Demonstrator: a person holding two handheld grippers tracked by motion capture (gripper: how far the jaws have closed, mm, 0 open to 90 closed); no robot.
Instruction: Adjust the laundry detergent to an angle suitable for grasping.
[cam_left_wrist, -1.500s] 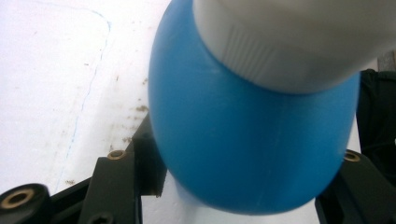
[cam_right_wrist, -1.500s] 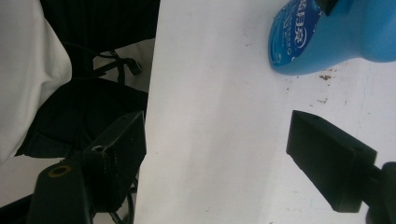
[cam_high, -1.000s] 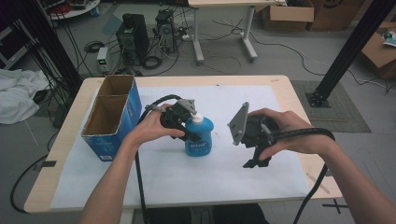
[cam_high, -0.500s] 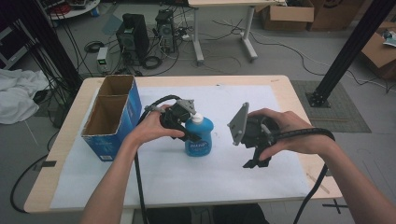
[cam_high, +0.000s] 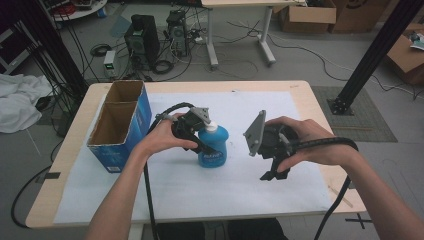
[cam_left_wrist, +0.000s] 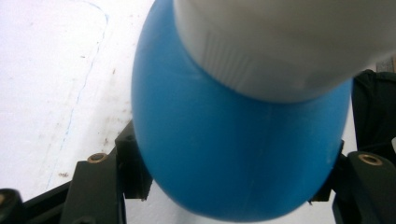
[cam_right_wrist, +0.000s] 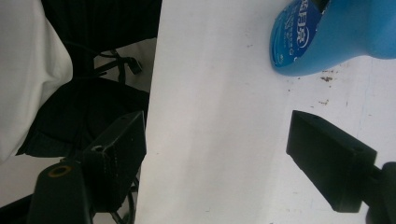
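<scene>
The blue bottle (cam_left_wrist: 233, 140) looks like smooth, faintly glossy plastic, its white cap (cam_left_wrist: 289, 46) matt and finely ribbed. The white sheet (cam_high: 210, 190) reads as matt, speckled paper, the box (cam_high: 120, 130) as cardboard, the table (cam_high: 305, 95) as pale wood.

High view looks down over table (cam_high: 300, 95), gripper views close, sharing blue bottle (cam_high: 214, 146)
</scene>
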